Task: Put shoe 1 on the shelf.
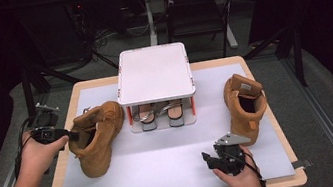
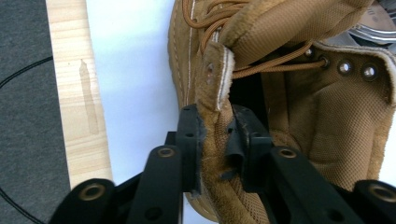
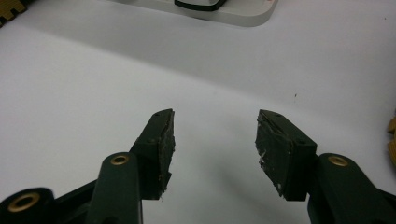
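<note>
Lower right of the high view: right gripper [image 1: 219, 158], jaws apart over bare white mat [image 1: 166, 169], nothing between them; its own view confirms the gap. Lower left: left gripper [image 1: 71, 136], jaws pinched on the collar wall of the left boot [image 1: 95, 137], one jaw inside the opening, one outside, as the left gripper view [image 2: 215, 144] shows. Boot lies mid-left on the mat, immediately picture-right of that gripper, long axis slanting from lower left up to the toe at upper right, pointing toward the shoe rack [image 1: 154, 75] at centre. Right boot [image 1: 244, 104] stands mid-right, just above the right gripper. Likely next: left hand carries the boot rackward.
</note>
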Tool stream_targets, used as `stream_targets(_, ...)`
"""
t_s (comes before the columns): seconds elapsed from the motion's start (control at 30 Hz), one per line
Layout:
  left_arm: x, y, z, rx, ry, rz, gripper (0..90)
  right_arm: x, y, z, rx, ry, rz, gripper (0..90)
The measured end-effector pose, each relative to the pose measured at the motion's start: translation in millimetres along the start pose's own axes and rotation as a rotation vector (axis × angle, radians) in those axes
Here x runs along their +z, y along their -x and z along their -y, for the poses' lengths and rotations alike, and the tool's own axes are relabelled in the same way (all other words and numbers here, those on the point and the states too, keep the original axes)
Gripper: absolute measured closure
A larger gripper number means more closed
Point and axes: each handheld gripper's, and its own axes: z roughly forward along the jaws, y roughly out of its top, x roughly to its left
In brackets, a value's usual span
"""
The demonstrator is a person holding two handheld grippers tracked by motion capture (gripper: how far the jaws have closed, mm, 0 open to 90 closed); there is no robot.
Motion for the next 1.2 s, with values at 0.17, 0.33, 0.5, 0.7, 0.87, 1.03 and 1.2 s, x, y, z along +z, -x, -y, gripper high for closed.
stream_targets(0.17,-3.4,5.3,0.0,-0.043,-0.026,0.023,78.0,0.2,-0.3,0.4,0.005,0.004,0.002,46.5)
stream_targets(0.33,-5.3,5.4,2.2,-0.056,-0.051,0.031,78.3,0.4,-0.3,0.5,0.002,0.0,-0.002,46.5)
stream_targets(0.5,-8.9,5.8,7.0,-0.064,-0.065,0.038,78.4,0.1,-0.8,0.2,-0.001,-0.005,-0.001,46.5)
stream_targets(0.7,-10.0,3.5,11.4,-0.077,-0.074,0.056,78.2,-1.4,-2.0,-0.9,-0.006,0.005,0.001,46.5)
stream_targets(0.87,-9.1,2.6,12.5,-0.063,-0.06,0.037,76.3,-4.7,-3.3,-3.8,0.0,0.006,-0.003,47.0)
stream_targets(1.03,-8.5,0.2,15.5,-0.051,-0.035,0.039,73.1,-13.4,-0.4,-10.7,0.006,0.001,0.002,49.5)
stream_targets(1.2,-7.8,-1.2,16.3,-0.047,-0.029,0.051,70.5,-18.1,4.6,-19.1,0.04,-0.03,0.001,51.9)
